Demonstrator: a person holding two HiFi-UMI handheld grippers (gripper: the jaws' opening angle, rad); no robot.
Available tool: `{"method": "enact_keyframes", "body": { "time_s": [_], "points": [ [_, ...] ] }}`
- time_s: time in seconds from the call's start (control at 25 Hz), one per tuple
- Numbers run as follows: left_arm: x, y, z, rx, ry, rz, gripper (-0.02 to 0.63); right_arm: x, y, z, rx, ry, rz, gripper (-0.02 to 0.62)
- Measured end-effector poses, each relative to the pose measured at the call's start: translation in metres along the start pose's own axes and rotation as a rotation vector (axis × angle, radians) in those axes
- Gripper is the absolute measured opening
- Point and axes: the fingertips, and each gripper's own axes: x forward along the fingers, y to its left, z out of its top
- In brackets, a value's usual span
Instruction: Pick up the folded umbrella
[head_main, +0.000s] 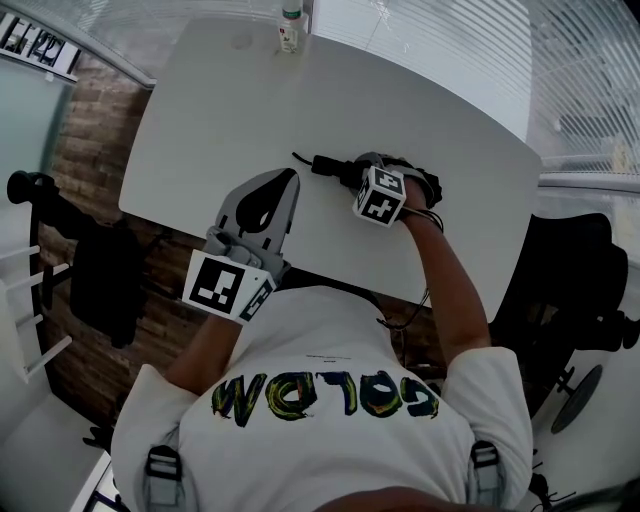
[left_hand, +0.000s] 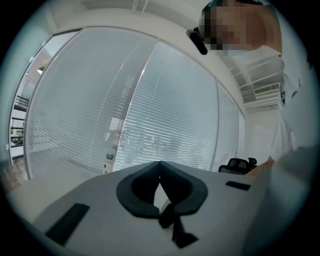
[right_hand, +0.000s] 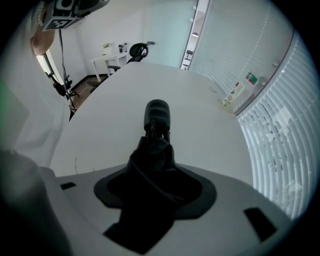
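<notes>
The folded black umbrella (head_main: 333, 167) lies on the white table (head_main: 220, 110), with its strap trailing to the left. My right gripper (head_main: 375, 168) points steeply down onto it under its marker cube (head_main: 381, 195). In the right gripper view the umbrella's dark fabric (right_hand: 156, 150) fills the gap between the jaws of the right gripper (right_hand: 156, 175), and its rounded end (right_hand: 157, 114) sticks out beyond them on the table. My left gripper (head_main: 289, 182) hovers level to the left of the umbrella; the left gripper (left_hand: 159, 164) has its tips together and holds nothing.
A small bottle (head_main: 290, 25) stands at the table's far edge by the window blinds; the bottle (right_hand: 235, 92) also shows in the right gripper view. A black office chair (head_main: 575, 290) stands to the right. A dark stand (head_main: 100, 270) is at the left.
</notes>
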Motion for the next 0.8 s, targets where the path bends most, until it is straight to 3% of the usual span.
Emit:
{"method": "enact_keyframes", "body": {
  "time_s": [0.8],
  "points": [
    [0.012, -0.033, 0.024, 0.046, -0.046, -0.090, 0.011, -0.127, -0.037, 0.010, 0.297, -0.312, -0.318, 0.210]
  ]
}}
